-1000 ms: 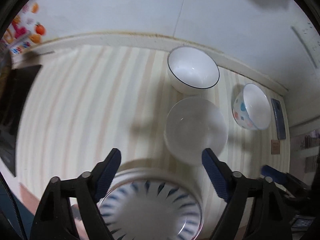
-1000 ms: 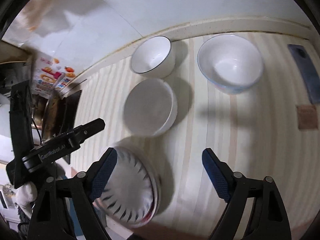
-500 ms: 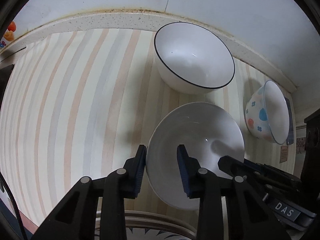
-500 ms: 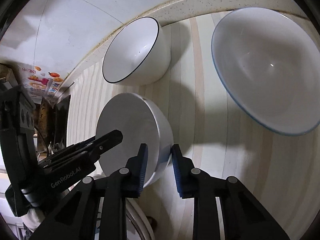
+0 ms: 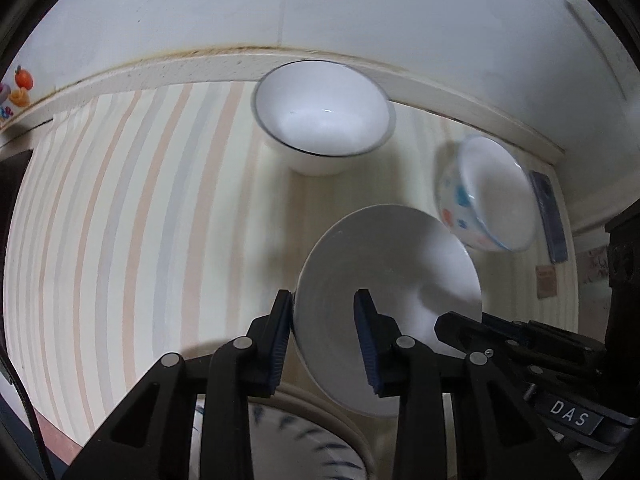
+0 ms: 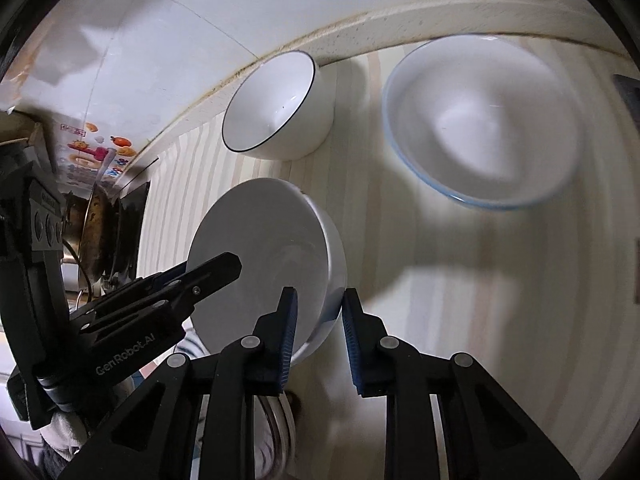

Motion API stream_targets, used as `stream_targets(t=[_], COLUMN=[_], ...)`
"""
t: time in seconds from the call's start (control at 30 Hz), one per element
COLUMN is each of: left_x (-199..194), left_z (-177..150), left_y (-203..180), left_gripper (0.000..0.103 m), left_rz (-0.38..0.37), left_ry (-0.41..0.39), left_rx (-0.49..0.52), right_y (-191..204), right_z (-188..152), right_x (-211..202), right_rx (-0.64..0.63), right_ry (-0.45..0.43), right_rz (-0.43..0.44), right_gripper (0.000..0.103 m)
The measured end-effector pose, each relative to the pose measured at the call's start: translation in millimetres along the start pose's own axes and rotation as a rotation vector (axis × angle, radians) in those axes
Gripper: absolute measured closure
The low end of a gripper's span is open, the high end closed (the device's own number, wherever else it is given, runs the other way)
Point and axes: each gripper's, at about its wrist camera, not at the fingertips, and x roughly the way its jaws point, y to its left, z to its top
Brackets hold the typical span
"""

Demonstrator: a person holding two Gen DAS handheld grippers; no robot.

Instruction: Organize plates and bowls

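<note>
plain white bowl (image 5: 400, 264), pastel-striped counter (image 5: 120, 220), seemingly polka-dotted bowl (image 5: 456, 204)

We see soft indoor light, a bit dim, and no hard glare. Both pictures bulge like a fish's eye, with black corners and the wall edge bent into a curve. The dotted bowl (image 5: 486, 194) looks smeared and fuzzy, and so does the plate (image 5: 304, 448) at the bottom. The dark-rimmed bowl (image 6: 278, 106) is sharper. Tiny bright spots shine inside the bowls. Grey shadows lie on the striped bench (image 6: 460, 320), soft at their edges.
</note>
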Motion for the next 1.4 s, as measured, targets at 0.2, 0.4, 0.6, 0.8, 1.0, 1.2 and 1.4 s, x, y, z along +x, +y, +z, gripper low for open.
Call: stream_targets(t=[0.2, 0.4, 0.6, 0.8, 1.0, 1.2, 1.4], left_x=[-12, -11, 5, 23, 30, 0, -28], left_z=[-17, -42, -72, -96, -111, -95, -25], left_y=[-33, -67, -94, -110, -113, -107, -85], left_gripper=[0.074, 0.074, 0.074, 0.074, 0.074, 0.073, 0.061], left_rz=[-0.037, -0.073, -0.071, -0.044, -0.027, -0.031, -0.076], left_ry=[-0.01, 0.006, 0.049, 0.092, 0.132, 0.119, 0.024], left_rx=[0.052, 0.101, 0.163, 0.232, 0.251, 0.229, 0.121], right_y=[-15, -33, -63, -90, -98, -105, -119], right_z=[-32, -68, -105, -131, -142, -135, -71], right_x=[-45, -77, -88, -85, -78, -86, -133], right_rx=[0.0, 0.025, 0.08, 0.122, 0.141, 0.202, 0.254], right_ry=[-0.033, -0.056, -0.042, -0.019, 0.001, 0.045, -0.087], right_rz=[-0.016, -0.034, -0.053, -0.07, -0.065, -0.014, 0.102], right_gripper=[0.078, 0.078, 0.078, 0.078, 0.078, 0.075, 0.044])
